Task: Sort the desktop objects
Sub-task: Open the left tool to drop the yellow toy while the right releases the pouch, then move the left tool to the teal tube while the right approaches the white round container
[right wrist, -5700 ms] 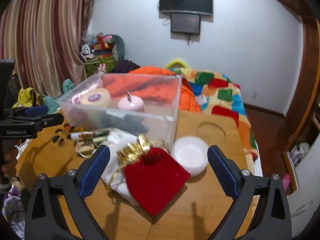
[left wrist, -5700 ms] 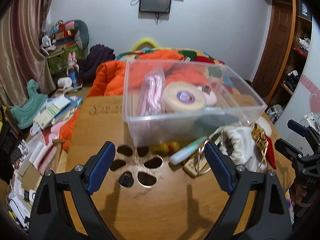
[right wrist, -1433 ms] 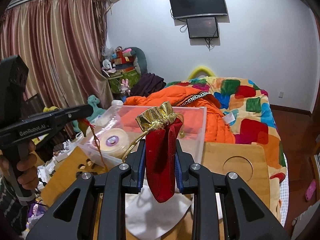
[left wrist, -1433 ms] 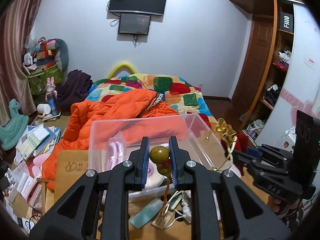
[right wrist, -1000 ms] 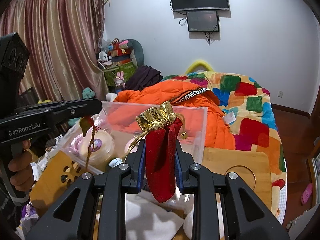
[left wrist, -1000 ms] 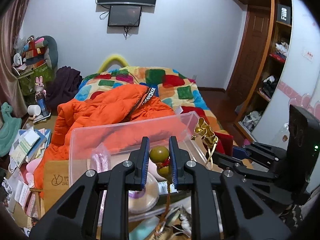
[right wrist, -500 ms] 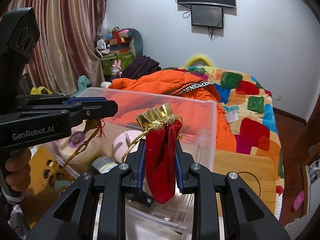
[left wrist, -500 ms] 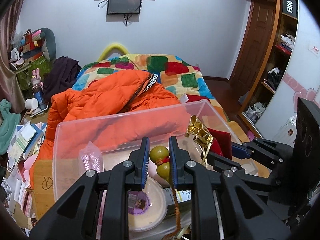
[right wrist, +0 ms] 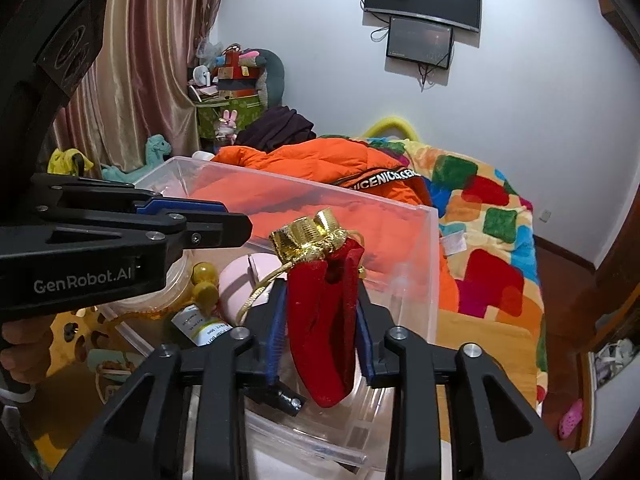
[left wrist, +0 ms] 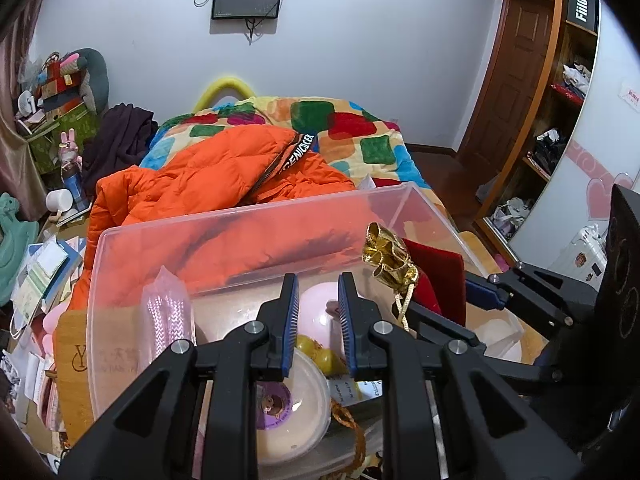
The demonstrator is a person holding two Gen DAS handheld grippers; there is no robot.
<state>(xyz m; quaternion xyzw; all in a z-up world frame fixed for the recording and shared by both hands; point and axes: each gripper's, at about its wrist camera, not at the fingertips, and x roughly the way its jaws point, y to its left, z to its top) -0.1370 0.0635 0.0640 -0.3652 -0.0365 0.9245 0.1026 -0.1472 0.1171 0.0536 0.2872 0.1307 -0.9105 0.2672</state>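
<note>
On the worktop (right wrist: 480, 332) by the bed, your right gripper (right wrist: 320, 312) clasps the red pouch (right wrist: 324, 320) above the clear bin (left wrist: 248, 220); lower it clear of the rim before releasing. The left gripper (left wrist: 318, 320) hangs parted, holding nothing.

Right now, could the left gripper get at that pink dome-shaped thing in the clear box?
Probably yes. The left gripper hangs open and empty above the clear box, with the pink dome showing between its fingers and nothing over it.
</note>
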